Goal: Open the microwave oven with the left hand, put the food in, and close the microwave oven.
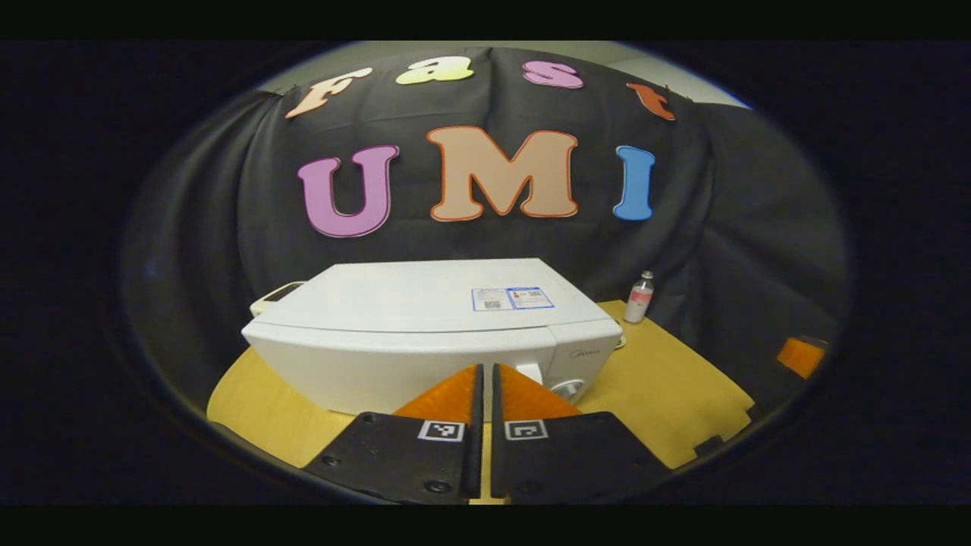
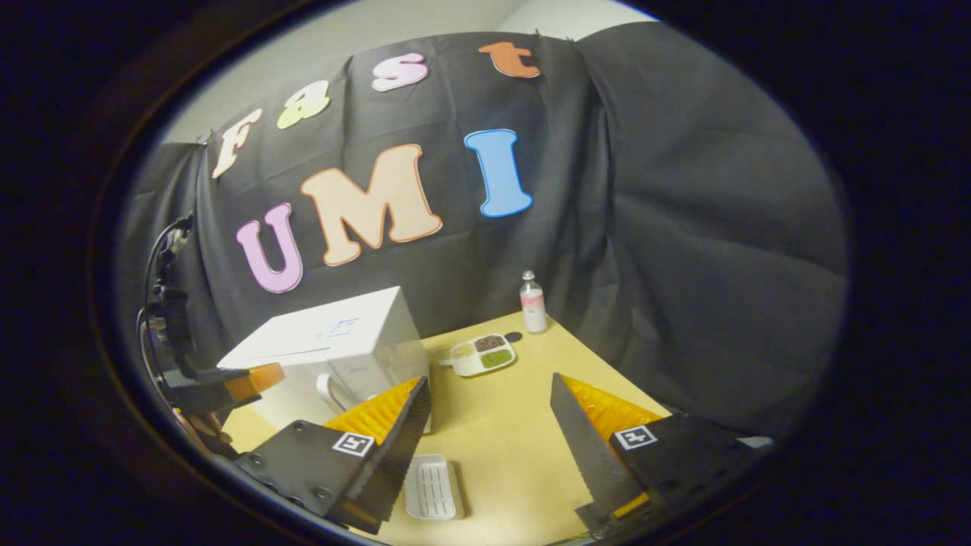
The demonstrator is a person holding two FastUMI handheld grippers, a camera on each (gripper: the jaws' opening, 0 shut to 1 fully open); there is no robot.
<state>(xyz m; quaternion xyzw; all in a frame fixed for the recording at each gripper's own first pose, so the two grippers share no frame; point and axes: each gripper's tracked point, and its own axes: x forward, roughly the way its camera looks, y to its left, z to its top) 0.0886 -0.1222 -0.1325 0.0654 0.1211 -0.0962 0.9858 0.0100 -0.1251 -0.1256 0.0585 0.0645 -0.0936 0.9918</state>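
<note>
So the white box-shaped microwave oven (image 1: 425, 334) sits on the light wooden table (image 1: 667, 379) with its door not open yet, meaning step one hasn't happened. The left gripper (image 1: 486, 379) hangs right in front of it, fingers pressed together with nothing between them, pointing roughly at the seam between the door and the control panel with its round knob (image 1: 567, 389). The food, a white compartment tray of grains and something green (image 2: 482, 353), lies on the table just right of the oven, near a small clear bottle with a pink label (image 2: 533, 302). The right gripper (image 2: 489, 413) hovers over the table with its fingers spread wide, empty, and a small white ribbed dish (image 2: 431, 485) lies below it.

My take on doing this well: hook or press the door at its handle edge, not the knob, and pull along the hinge arc. Yanking straight back probably slides the whole oven. Keep the right gripper clear of the door swing.
</note>
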